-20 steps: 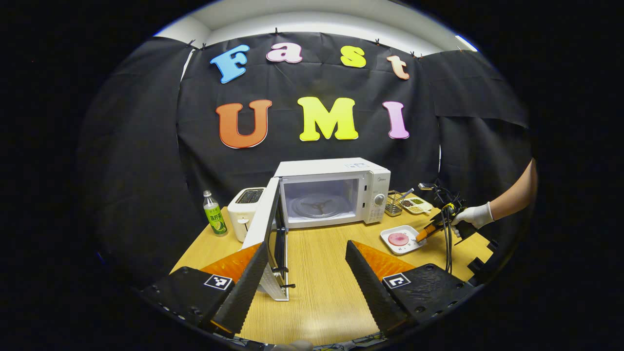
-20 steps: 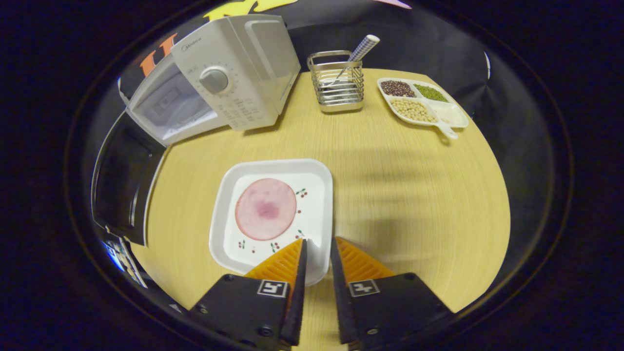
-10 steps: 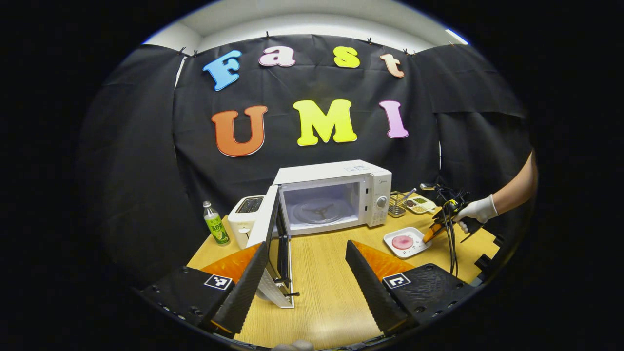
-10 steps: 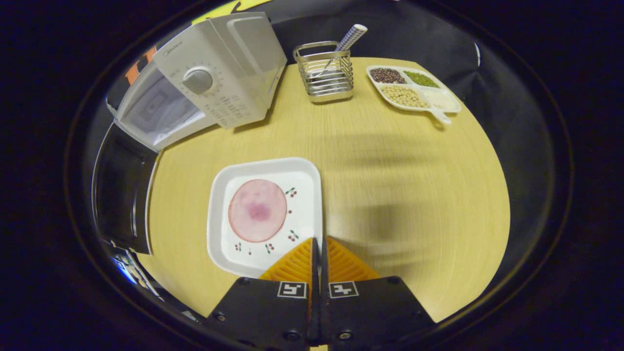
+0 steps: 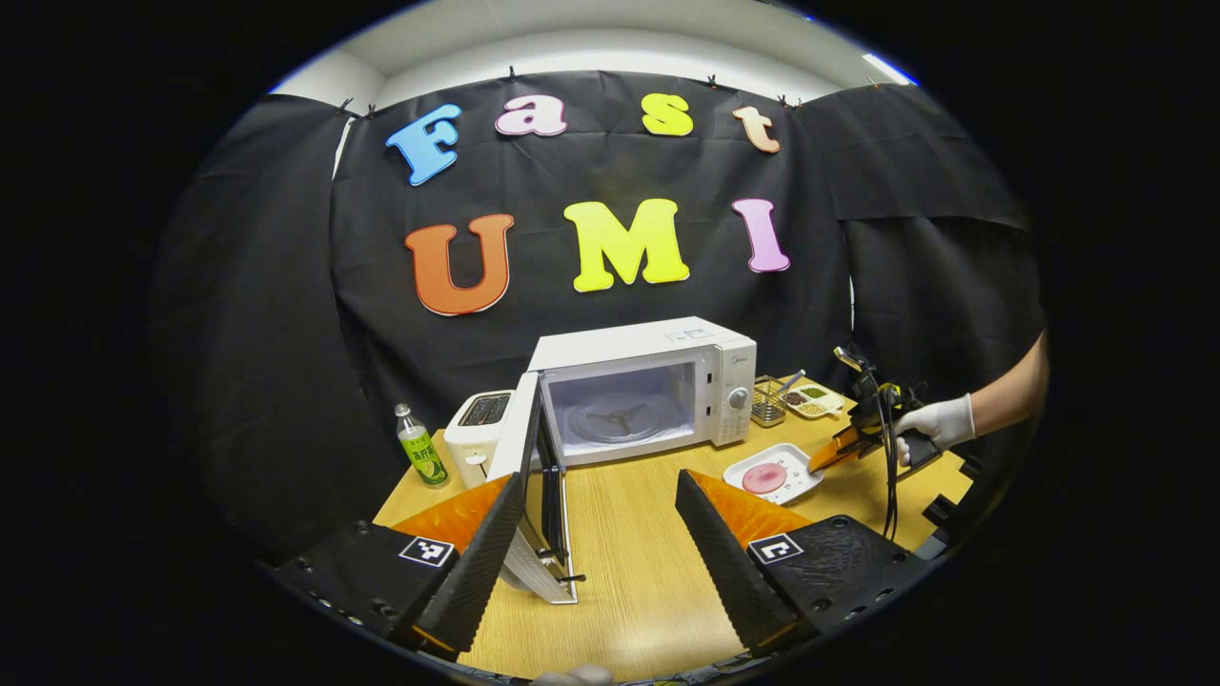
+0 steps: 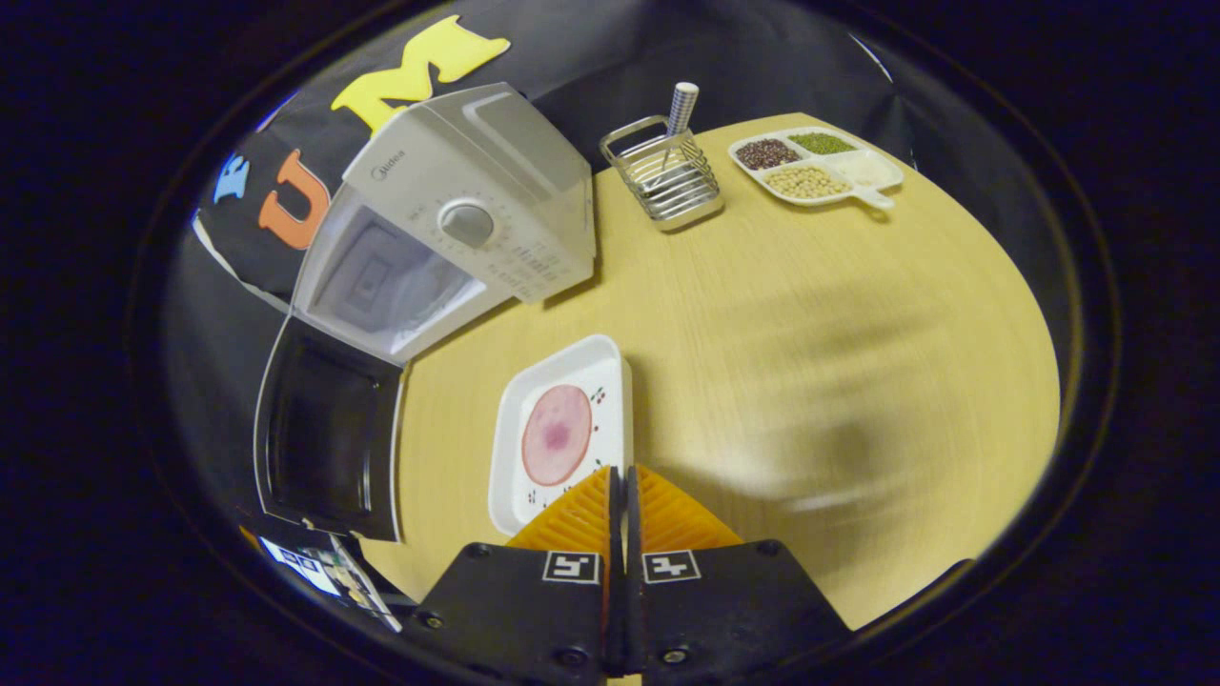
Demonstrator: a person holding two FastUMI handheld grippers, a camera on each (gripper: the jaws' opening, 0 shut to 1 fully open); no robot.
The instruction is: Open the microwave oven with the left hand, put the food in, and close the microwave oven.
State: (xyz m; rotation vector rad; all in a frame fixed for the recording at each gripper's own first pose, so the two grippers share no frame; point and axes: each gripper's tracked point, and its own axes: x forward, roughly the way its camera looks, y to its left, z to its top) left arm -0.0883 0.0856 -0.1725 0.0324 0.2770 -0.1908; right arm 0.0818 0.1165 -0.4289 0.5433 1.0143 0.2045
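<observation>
Microwave [image 5: 648,391] door's already open; right gripper [image 6: 620,476] jaws pinch the plate [image 6: 562,433] rim, left gripper [image 5: 591,514] jaws gape empty; loading and closing remain.

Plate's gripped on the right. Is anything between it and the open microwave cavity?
Nothing visible blocks it. The plate with the food slice, held at its rim by the right tool, faces bare table up to the microwave. The door is swung wide to the far side of the opening.
</observation>
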